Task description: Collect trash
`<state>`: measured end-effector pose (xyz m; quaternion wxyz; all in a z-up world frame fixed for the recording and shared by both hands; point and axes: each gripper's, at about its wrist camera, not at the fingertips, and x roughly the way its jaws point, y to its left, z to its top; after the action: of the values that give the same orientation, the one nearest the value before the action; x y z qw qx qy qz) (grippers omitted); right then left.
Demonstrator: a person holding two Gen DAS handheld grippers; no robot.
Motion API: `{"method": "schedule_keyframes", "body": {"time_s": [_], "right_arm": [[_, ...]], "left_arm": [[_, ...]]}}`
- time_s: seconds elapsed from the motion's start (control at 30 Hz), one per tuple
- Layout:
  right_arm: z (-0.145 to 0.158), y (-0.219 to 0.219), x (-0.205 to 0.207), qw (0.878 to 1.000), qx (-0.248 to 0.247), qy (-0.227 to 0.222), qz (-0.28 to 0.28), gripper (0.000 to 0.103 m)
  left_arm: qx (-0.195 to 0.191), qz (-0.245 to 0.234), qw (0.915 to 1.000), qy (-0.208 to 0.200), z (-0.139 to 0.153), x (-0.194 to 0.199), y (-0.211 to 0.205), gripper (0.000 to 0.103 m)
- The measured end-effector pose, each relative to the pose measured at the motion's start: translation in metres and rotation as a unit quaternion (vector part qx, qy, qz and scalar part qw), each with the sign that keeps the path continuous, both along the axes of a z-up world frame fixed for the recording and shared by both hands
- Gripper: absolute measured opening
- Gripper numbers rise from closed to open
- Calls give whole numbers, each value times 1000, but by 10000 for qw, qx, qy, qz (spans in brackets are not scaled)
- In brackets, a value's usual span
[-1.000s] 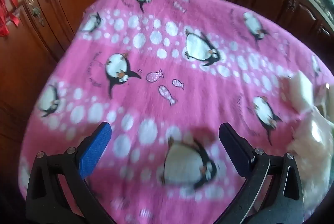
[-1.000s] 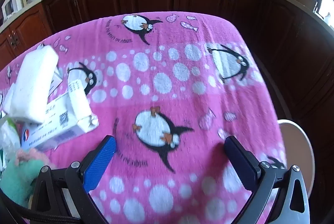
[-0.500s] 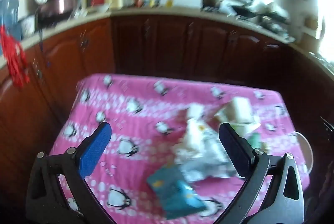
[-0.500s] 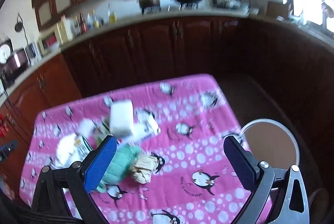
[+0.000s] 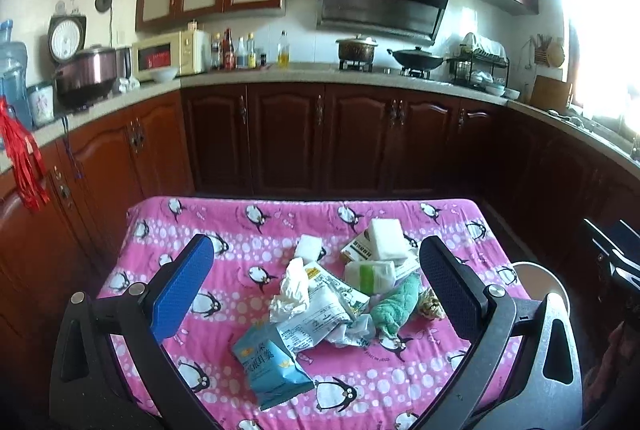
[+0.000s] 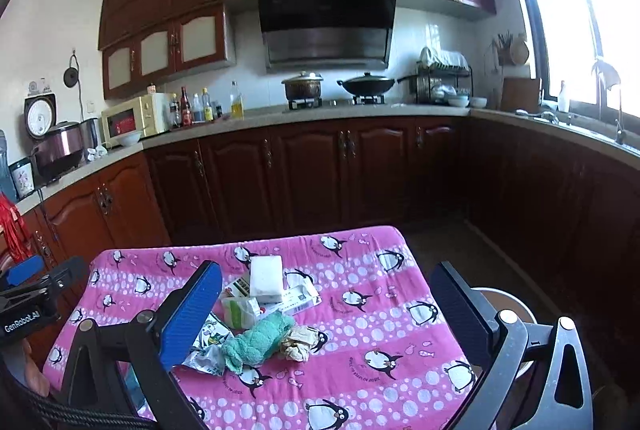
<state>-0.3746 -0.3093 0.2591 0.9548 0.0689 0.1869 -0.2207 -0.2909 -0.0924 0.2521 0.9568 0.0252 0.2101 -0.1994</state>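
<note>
A heap of trash lies mid-table on the pink penguin cloth [image 5: 224,294]: a blue snack bag [image 5: 270,362], crumpled white tissue [image 5: 294,286], printed wrappers [image 5: 320,314], a green cloth [image 5: 394,304] [image 6: 260,340], a white block [image 5: 386,240] [image 6: 266,278] on a carton, and a brown crumpled paper [image 6: 298,342]. My left gripper [image 5: 316,294] is open and empty, held high above the near side of the table. My right gripper [image 6: 330,314] is open and empty, also raised well above the table.
A white round bin [image 5: 538,282] [image 6: 504,304] stands on the floor at the table's right side. Dark wooden cabinets [image 5: 320,137] and a counter with pots and a microwave line the back and both sides. The left gripper shows in the right wrist view [image 6: 28,294].
Both grippers have risen and pulled back from close over the cloth to high above the table, so the whole kitchen is in sight. Both stay open and empty.
</note>
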Motion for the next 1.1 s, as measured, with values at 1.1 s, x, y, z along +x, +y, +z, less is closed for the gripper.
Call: {"method": "schedule_keyframes", "body": {"time_s": [1.1], "right_arm": [[24,8,-16,9996,-119,-205,-176,103]], "left_arm": [[-186,79,9983,-544,4,-23,0,102]]}}
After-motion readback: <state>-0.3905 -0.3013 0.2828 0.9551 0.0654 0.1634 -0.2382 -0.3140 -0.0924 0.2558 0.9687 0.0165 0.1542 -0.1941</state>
